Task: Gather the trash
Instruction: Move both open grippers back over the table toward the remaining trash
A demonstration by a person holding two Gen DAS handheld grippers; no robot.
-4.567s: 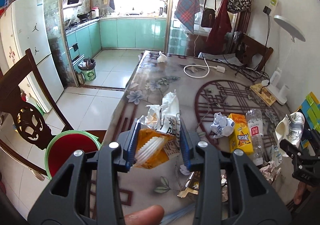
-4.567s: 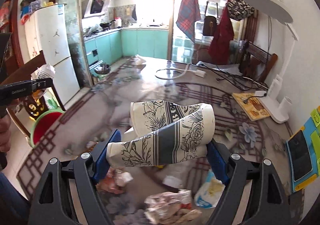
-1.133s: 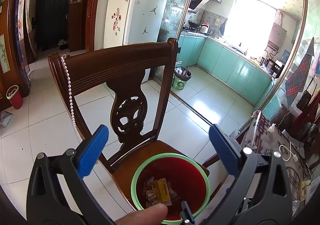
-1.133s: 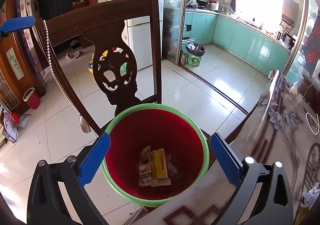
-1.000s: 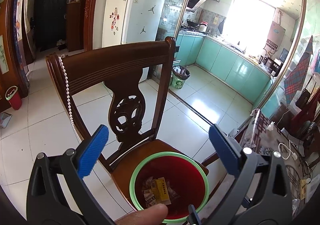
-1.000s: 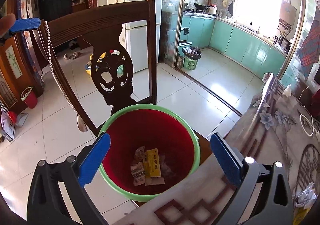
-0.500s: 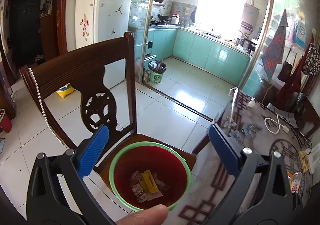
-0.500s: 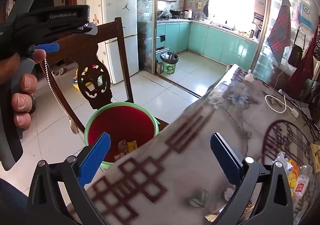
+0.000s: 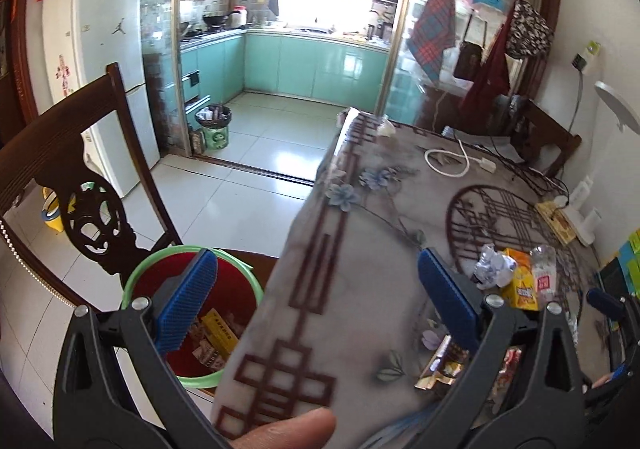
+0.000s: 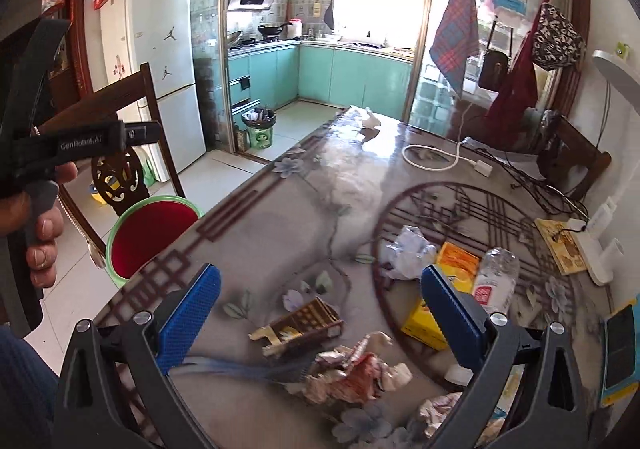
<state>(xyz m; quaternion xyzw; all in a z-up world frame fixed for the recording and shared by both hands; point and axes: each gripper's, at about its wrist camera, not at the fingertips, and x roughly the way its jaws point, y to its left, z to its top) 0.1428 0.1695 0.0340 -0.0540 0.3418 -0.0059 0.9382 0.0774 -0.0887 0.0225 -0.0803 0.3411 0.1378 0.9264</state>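
Right wrist view showed both tools, right tool point(image 10: 318, 313) and left tool point(image 9: 318, 299), gaping empty over crumpled wrappers point(image 10: 354, 371) and a flattened yellow carton point(image 10: 444, 295) on the glossy surface point(image 10: 280, 229).

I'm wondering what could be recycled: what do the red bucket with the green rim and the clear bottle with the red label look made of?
The red bucket with the green rim looks like smooth moulded plastic, slightly glossy. The clear bottle with the red label seems thin see-through plastic, apparently dented.

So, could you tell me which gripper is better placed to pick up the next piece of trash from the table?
Probably the right gripper: it is open over the crumpled wrappers and the brown carton. The left gripper, also open, straddles the table edge beside the red bin.
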